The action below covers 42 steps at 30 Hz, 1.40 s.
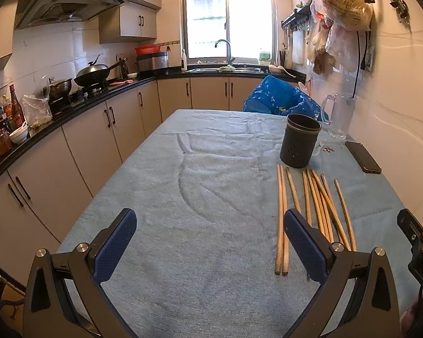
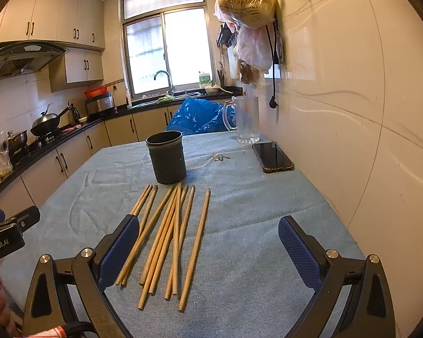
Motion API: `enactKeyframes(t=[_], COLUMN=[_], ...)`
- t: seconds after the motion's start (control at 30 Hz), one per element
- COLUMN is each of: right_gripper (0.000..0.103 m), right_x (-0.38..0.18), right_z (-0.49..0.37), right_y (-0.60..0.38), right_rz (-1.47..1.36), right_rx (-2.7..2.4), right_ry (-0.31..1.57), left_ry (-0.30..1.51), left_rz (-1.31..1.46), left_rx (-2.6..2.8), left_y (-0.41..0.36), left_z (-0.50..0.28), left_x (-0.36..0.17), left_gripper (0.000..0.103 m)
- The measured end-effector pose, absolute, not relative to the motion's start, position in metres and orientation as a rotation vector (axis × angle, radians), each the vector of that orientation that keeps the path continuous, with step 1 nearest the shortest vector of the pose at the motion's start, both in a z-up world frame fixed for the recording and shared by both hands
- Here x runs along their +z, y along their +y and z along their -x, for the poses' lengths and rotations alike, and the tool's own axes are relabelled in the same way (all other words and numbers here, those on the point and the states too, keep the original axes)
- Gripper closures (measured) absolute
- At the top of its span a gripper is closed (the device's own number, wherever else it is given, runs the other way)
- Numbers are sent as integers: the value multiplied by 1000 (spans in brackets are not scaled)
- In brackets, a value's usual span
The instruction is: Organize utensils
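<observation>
Wooden chopsticks [image 2: 166, 242] lie loosely fanned on a cloth-covered counter [image 1: 211, 197], just in front of an upright dark holder [image 2: 166, 157]. The left gripper [image 1: 208, 233] and right gripper [image 2: 208, 239] hover above, both spread wide and holding nothing.

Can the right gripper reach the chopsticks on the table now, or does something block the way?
Probably yes: the right gripper is open, the chopsticks lie flat just ahead on the blue cloth, nothing between.
</observation>
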State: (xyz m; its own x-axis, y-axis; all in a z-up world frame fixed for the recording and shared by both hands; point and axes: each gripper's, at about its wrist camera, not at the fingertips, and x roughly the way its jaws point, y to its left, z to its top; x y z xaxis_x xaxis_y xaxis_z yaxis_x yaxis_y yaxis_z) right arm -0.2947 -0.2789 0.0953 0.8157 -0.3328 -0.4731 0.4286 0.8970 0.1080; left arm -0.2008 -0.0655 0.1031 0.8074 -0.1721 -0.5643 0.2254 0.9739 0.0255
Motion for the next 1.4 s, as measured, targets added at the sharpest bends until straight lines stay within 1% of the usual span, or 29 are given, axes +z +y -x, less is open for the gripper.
enactKeyframes(t=[0.47,0.73,0.93,1.07,1.17,1.23,1.3,1.37,1.4], right_gripper=[2,2,2,2,8,15,19,19,19], right_x=[85,78,74,65,56,50,45,42,40], right_z=[286,275,252,222,204,193,184,179,176], right_y=[-287,-301,-321,-345,-360,-367,-373,-375,-376], right_rz=[-228,-214,-226,-281,-339,-366,-382,-384,-388], right_rx=[-406,-416,-372,-312,-278,-254,-242,-239,-235], right_ry=[501,543,605,697,750,784,810,817,818], left_ry=[657,650,703,766,799,824,860,895,905], left_rz=[-121,-153,-214,-226,-248,-256,-261,-260,-259], left_rx=[-213,-187,-305,-393,-429,-465,-492,-518,-527], left_y=[-71,-66,-89,-117,-140,-155,-165,-174,-178], left_z=[184,160,130,99,77,65,57,49,46], left_x=[86,92,98,92,76,63,51,40,35], left_gripper=[0,0,0,0,0,4,16,22,23])
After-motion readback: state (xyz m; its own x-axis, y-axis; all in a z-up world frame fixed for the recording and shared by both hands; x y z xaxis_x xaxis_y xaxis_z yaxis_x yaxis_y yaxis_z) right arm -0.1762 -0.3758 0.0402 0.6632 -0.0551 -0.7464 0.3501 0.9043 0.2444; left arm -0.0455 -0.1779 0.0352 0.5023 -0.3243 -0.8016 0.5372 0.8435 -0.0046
